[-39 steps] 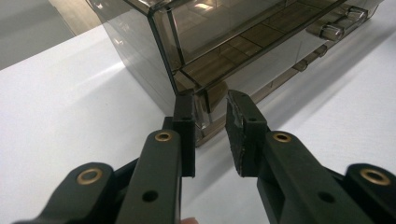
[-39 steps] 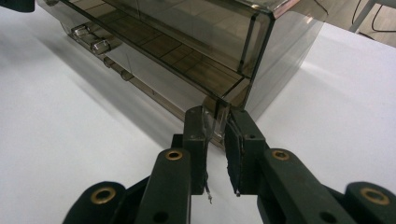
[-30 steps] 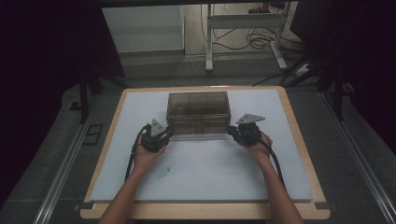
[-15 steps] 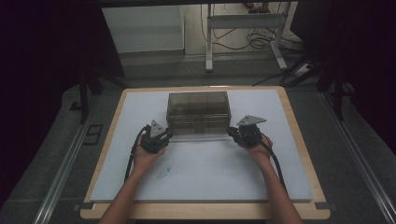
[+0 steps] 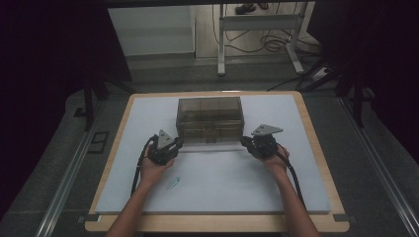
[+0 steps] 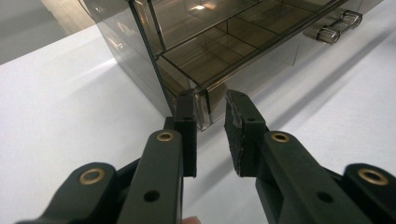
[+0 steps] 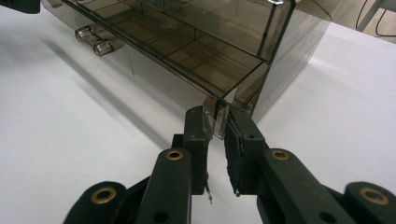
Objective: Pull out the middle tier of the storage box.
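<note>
White sheeting (image 5: 212, 187) covers my wood-rimmed table (image 5: 316, 148), and dark floor lies around it with a metal stand and loose cables beyond the far edge. At the left, my left hand (image 5: 152, 170) holds the left gripper (image 5: 170, 148) at the near left corner of the smoky clear drawer box (image 5: 210, 118). In the left gripper view its jaws stand a little apart around the projecting front corner tab (image 6: 205, 105) of the box, with a gap showing on the right-hand side, so it is not clamped. A small pale green scrap (image 5: 174, 183) lies on the sheet near my left forearm. The box sits at the middle of the far half of the table, its two clear handles (image 6: 338, 25) on the front face. At the right, my right gripper (image 5: 247, 142) meets the near right corner; its jaws sit narrow, pressed on the corner tab (image 7: 218, 116) there.
</note>
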